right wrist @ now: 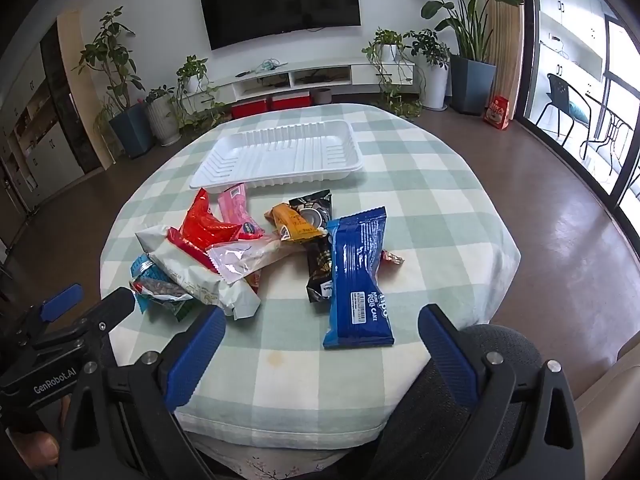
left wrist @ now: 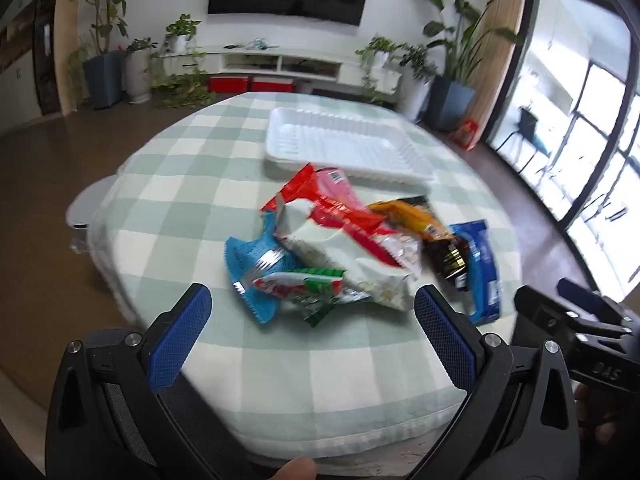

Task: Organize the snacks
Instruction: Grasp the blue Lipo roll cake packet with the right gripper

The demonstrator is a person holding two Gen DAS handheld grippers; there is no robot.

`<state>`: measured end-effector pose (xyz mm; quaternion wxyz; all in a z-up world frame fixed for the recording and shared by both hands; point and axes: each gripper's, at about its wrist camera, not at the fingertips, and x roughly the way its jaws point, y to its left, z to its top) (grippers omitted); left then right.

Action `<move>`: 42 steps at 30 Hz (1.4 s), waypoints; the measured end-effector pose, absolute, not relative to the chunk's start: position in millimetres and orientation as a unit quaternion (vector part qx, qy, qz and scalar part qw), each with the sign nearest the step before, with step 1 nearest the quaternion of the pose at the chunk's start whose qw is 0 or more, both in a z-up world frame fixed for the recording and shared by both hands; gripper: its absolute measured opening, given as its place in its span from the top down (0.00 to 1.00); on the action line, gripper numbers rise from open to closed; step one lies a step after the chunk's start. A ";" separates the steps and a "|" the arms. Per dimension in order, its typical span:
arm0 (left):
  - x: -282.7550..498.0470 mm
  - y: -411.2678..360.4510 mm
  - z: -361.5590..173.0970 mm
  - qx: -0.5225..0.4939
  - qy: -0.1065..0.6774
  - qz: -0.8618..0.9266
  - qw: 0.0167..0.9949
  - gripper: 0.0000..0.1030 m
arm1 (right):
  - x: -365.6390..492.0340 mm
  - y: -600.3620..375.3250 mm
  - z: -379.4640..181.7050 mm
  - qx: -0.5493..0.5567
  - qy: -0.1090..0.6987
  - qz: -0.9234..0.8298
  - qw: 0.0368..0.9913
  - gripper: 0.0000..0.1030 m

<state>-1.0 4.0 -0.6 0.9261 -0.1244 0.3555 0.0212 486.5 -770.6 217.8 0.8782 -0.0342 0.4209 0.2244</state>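
Note:
A heap of snack packets (left wrist: 340, 248) (right wrist: 248, 252) lies in the middle of the round table with its green checked cloth (left wrist: 180, 184) (right wrist: 432, 184). Behind the heap stands an empty white ribbed tray (left wrist: 340, 140) (right wrist: 280, 152). A blue roll-cake packet (right wrist: 358, 276) (left wrist: 482, 268) lies at the heap's right. My left gripper (left wrist: 312, 300) hovers open just short of the heap, nothing between its fingers. My right gripper (right wrist: 322, 320) is open too, with the blue packet's near end in the gap between its blue pads and neither pad touching it.
A TV (right wrist: 280, 0) hangs on the far wall above a low white cabinet (right wrist: 304, 76), flanked by potted plants (right wrist: 120, 92) (right wrist: 468, 56). Brown floor surrounds the table. Glass doors (right wrist: 600, 92) are at the right. A dark chair back (right wrist: 472, 400) sits under my right gripper.

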 end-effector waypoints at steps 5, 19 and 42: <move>-3.4 3.9 2.0 -0.076 0.345 0.008 0.935 0.00 | 483.4 -778.0 223.6 -0.035 0.401 0.232 0.886 0.03; 46.1 38.2 3.7 -0.039 0.469 -0.037 0.882 0.00 | 516.5 -808.0 220.5 0.031 0.395 0.292 0.871 0.06; 44.6 70.4 -13.6 0.019 0.419 -0.129 0.899 0.01 | 584.3 -773.0 157.8 -0.024 0.537 0.272 0.798 0.42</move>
